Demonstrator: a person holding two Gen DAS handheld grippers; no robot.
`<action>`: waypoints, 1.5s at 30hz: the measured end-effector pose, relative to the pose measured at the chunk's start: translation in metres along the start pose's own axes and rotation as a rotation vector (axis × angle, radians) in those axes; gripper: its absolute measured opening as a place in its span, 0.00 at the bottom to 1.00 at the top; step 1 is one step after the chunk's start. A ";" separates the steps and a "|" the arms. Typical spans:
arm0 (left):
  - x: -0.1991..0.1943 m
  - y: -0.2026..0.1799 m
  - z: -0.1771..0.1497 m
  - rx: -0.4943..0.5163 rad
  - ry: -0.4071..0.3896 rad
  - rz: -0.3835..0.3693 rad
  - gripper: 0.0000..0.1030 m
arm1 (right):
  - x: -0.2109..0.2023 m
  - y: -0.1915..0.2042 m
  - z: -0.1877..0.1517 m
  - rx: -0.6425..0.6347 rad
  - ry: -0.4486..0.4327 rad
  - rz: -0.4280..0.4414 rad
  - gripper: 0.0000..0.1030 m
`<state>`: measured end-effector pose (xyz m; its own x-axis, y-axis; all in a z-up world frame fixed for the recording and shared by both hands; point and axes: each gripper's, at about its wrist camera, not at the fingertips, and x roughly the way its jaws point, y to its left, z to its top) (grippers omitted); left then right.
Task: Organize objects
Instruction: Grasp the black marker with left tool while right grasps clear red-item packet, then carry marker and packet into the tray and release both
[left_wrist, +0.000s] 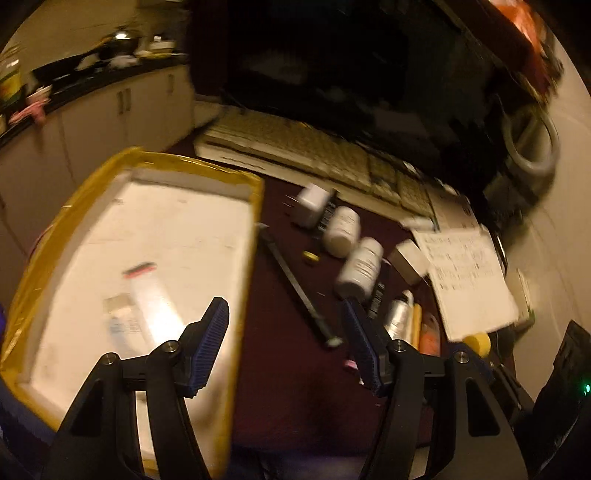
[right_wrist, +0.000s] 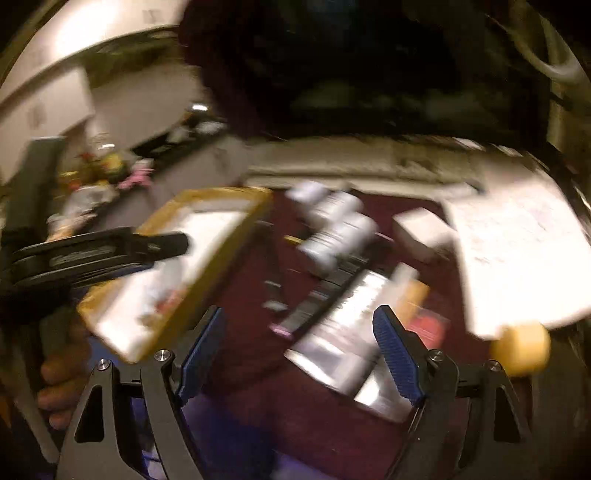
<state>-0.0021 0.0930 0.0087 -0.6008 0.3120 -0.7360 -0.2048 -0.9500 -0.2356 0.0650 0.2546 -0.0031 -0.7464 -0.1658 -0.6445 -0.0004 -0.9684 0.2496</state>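
A white tray with a yellow taped rim (left_wrist: 255, 206) lies at the left on a dark red desk; a tube (left_wrist: 151, 302) lies in it. My left gripper (left_wrist: 284, 325) is open and empty above the tray's right edge. To its right lie two white pill bottles (left_wrist: 360, 266), a white charger (left_wrist: 312, 205), a black stick (left_wrist: 295, 284) and a silver tube (left_wrist: 399, 314). My right gripper (right_wrist: 301, 328) is open and empty just above the silver tube (right_wrist: 343, 325). The tray (right_wrist: 221, 254) and bottles (right_wrist: 340, 229) show blurred beyond it.
A keyboard (left_wrist: 303, 151) and dark monitor (left_wrist: 332, 55) stand at the back. A handwritten notepad (left_wrist: 469, 277) and a yellow cap (left_wrist: 478, 341) lie at the right. The left gripper's body (right_wrist: 92, 254) and the hand holding it show at the left in the right wrist view.
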 end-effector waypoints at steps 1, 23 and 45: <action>0.006 -0.007 0.000 0.022 0.027 -0.015 0.60 | -0.002 -0.013 -0.002 0.040 0.006 -0.041 0.75; 0.072 -0.066 0.004 0.210 0.216 -0.037 0.57 | 0.015 -0.057 -0.008 0.179 0.160 -0.082 0.26; 0.093 -0.095 -0.002 0.336 0.241 0.022 0.14 | 0.018 -0.058 -0.007 0.130 0.143 -0.174 0.29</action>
<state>-0.0371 0.2122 -0.0390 -0.4179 0.2426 -0.8755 -0.4589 -0.8881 -0.0270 0.0567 0.3068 -0.0344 -0.6261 -0.0321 -0.7791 -0.2136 -0.9539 0.2109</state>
